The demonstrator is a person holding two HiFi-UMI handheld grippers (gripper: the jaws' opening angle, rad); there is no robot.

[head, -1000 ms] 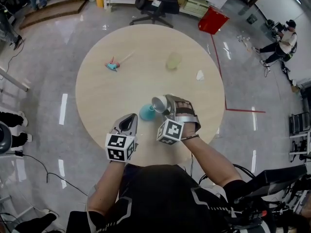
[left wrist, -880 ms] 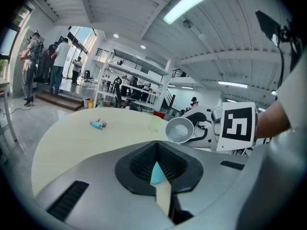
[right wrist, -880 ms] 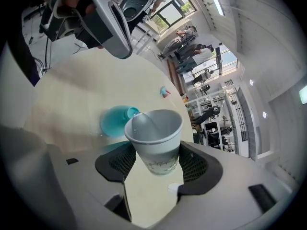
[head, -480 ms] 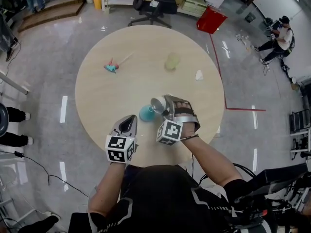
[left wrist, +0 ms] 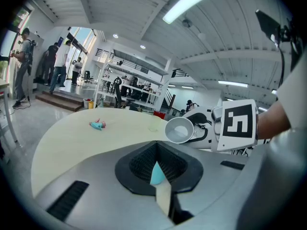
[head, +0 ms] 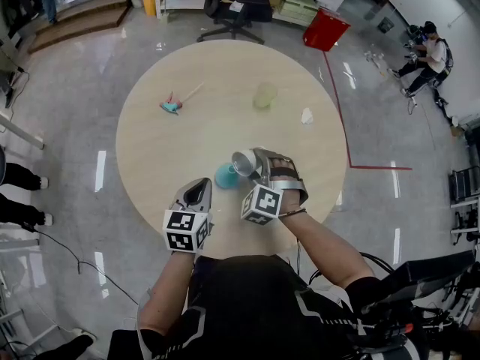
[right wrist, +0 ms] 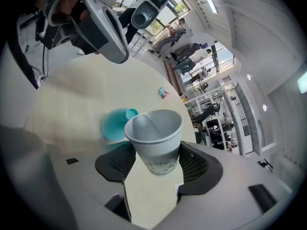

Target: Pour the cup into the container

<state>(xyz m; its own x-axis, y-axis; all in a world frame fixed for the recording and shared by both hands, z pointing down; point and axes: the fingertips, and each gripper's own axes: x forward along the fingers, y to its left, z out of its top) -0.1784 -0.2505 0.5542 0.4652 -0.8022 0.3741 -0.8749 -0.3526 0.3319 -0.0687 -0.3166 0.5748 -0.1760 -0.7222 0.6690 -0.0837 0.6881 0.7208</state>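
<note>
Between the jaws of the right gripper (right wrist: 154,163) sits a white paper cup (right wrist: 154,133). Both pads press on its lower wall, so this gripper is clamped on the paper cup.

Paper cup orientation in the head view:
- It is tipped well over.
- Its mouth is turned toward 10 o'clock and its base toward the hand.
- Whether anything is inside it cannot be told.

At 8 o'clock of the cup mouth, just beside it, a teal container (head: 225,175) stands on the round table (head: 157,156). The cup lip hangs by the container's 3 o'clock rim. Contact between the two cannot be confirmed.

The left gripper (head: 198,189) is at 8 o'clock of the container, near it but apart from it, and points toward 12 o'clock. Its jaws are drawn together with the tips meeting, leaving only a thin slit behind them, and nothing is gripped. In the left gripper view a sliver of teal shows through that slit.

Positions on the table, read from its centre in the head view:
- The container lies toward 6 o'clock.
- A pale green cup (head: 264,95) stands at 1 o'clock.
- A small teal-and-pink item (head: 171,106) with a thin stick lies at 10 o'clock.
- A white scrap (head: 308,115) lies near the rim at 2 o'clock.

These last three are well apart from both grippers.

Beyond the table, a red bin (head: 326,28) stands on the floor at 1 o'clock and a black office chair (head: 234,6) at 12 o'clock.
</note>
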